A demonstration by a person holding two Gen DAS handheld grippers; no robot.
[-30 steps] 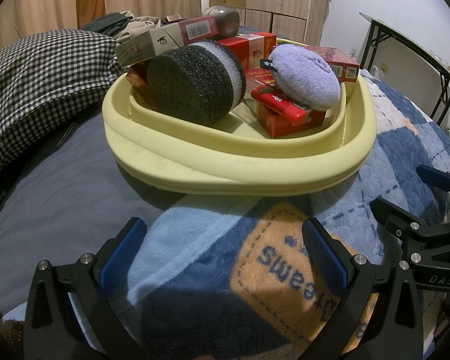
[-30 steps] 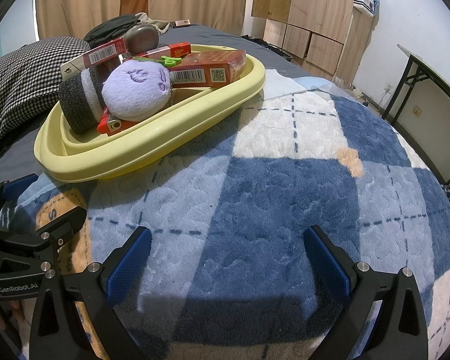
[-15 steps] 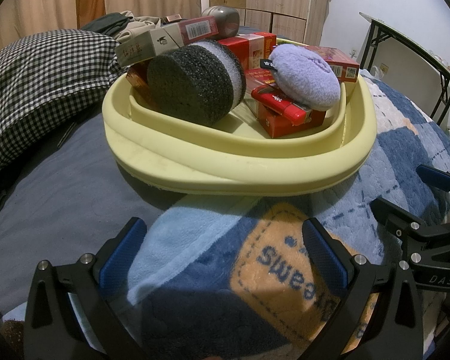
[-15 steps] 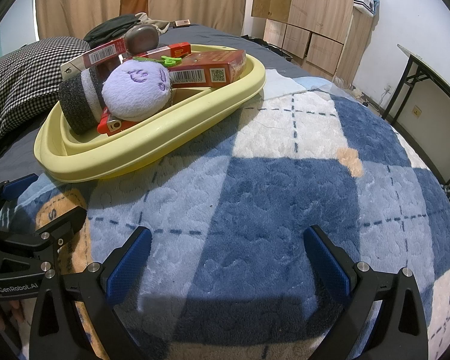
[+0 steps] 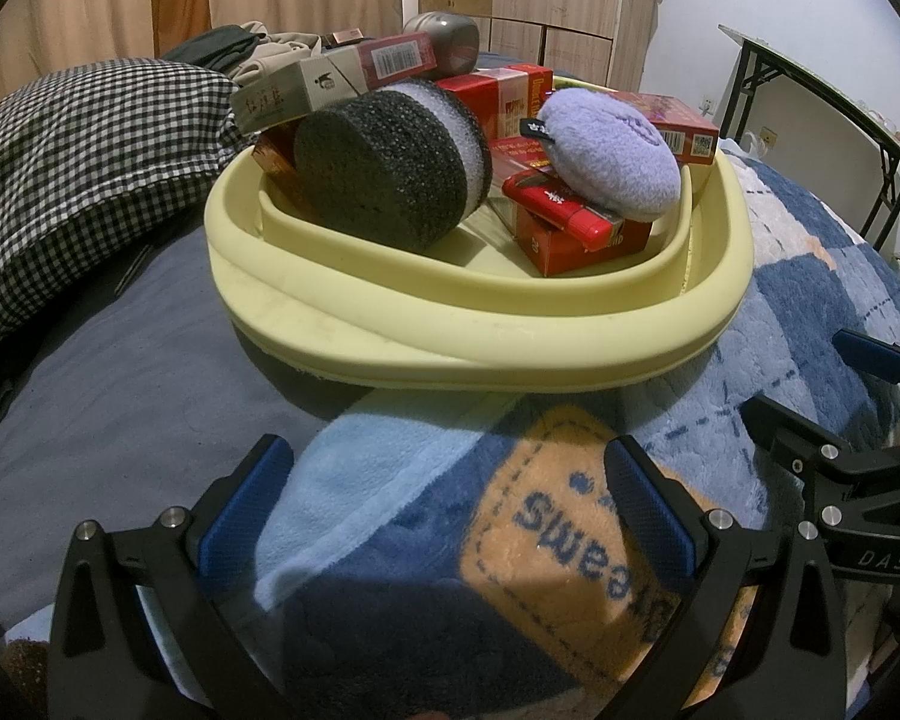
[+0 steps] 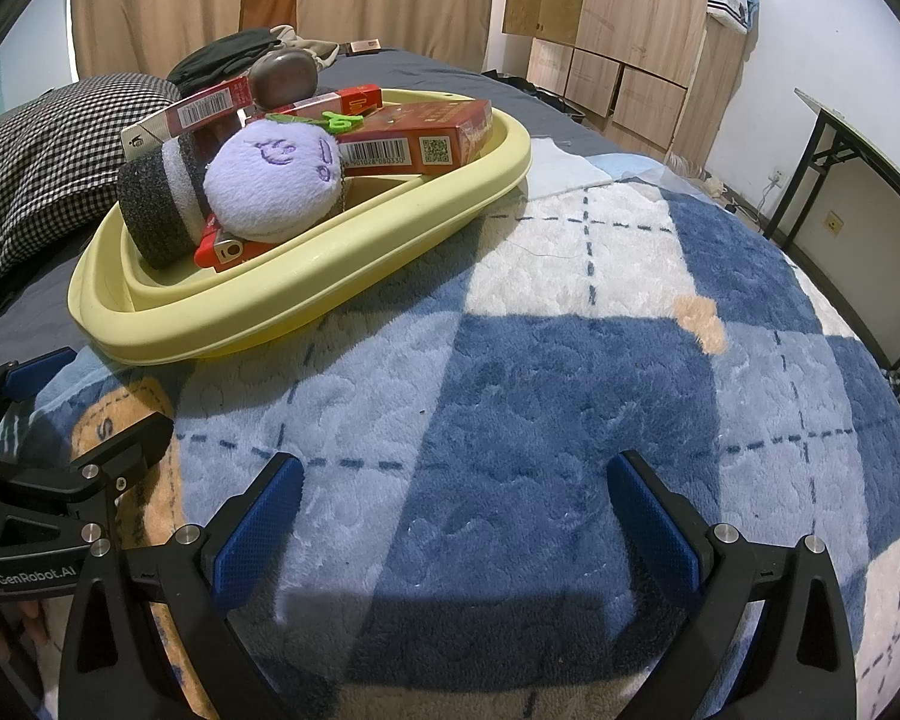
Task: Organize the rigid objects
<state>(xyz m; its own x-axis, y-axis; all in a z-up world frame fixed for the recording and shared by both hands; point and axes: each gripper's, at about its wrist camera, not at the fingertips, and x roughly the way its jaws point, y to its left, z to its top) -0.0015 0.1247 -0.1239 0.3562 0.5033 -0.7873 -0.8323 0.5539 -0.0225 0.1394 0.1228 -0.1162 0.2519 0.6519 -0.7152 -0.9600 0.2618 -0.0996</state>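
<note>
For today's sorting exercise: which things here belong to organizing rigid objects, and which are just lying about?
Job:
yellow tray
red boxes
red lighter
grey-and-red carton
left hand-held gripper
right hand-held gripper

Lying about:
purple plush
sponge roll
checked pillow
blanket

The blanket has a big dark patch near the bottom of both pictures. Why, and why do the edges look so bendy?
Right wrist view: the dark patch is a shadow across the blanket, under the open right hand-held gripper. Left wrist view: similar shadow under the open left hand-held gripper. Both views: the fisheye lens bends everything near the corners; the yellow tray stays sharp.
</note>
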